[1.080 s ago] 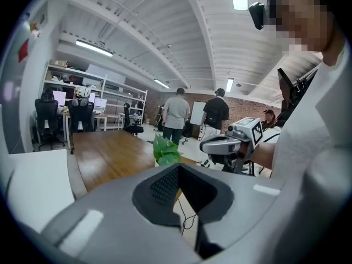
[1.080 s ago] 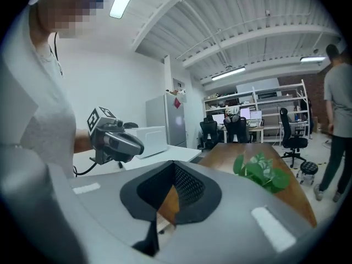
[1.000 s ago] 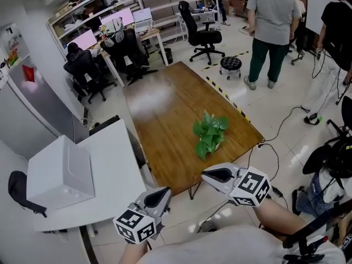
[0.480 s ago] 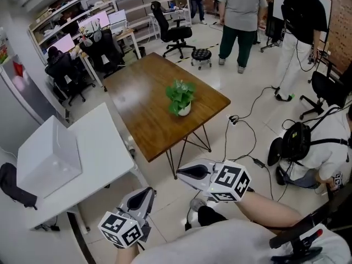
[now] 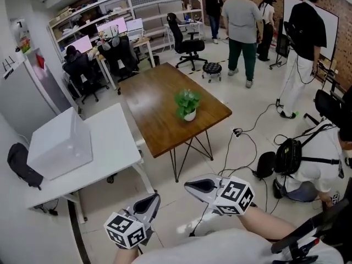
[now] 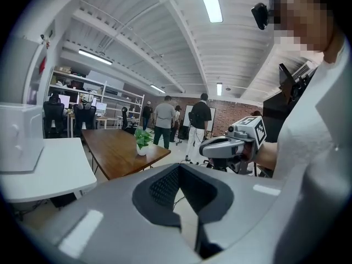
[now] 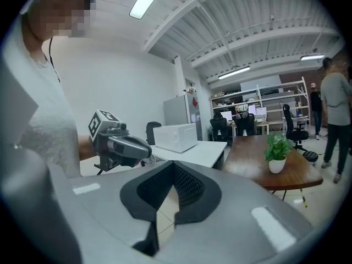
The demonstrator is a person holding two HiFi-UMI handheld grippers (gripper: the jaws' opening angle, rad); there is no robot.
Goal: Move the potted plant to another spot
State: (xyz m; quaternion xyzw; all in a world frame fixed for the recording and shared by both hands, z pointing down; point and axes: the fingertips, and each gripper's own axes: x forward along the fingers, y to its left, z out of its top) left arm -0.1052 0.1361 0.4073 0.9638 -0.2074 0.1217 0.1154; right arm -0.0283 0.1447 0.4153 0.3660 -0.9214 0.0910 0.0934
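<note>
At the far left a white box (image 5: 58, 144) is sitting on a white table (image 5: 110, 153), whose near corner is reaching toward the left gripper (image 5: 152, 201). That gripper is hovering low over the floor with its fingers closed together on nothing. Further right, the wooden table (image 5: 154, 120) is standing on thin black legs, and the potted plant (image 5: 187, 104) is resting upright near its right edge. The plant is well apart from both grippers, beyond a stretch of open floor and the table's near end. The right gripper (image 5: 192, 185) is hanging beside the left one, its fingers likewise pressed shut and empty. To its right, cables (image 5: 242, 142) are trailing across the floor toward a black backpack (image 5: 290, 155), and several people (image 5: 242, 15) are standing beyond the table. The head view is showing both grippers from above. Each gripper view is showing the other gripper side-on with the plant far behind, and the ceiling lights too.
</note>
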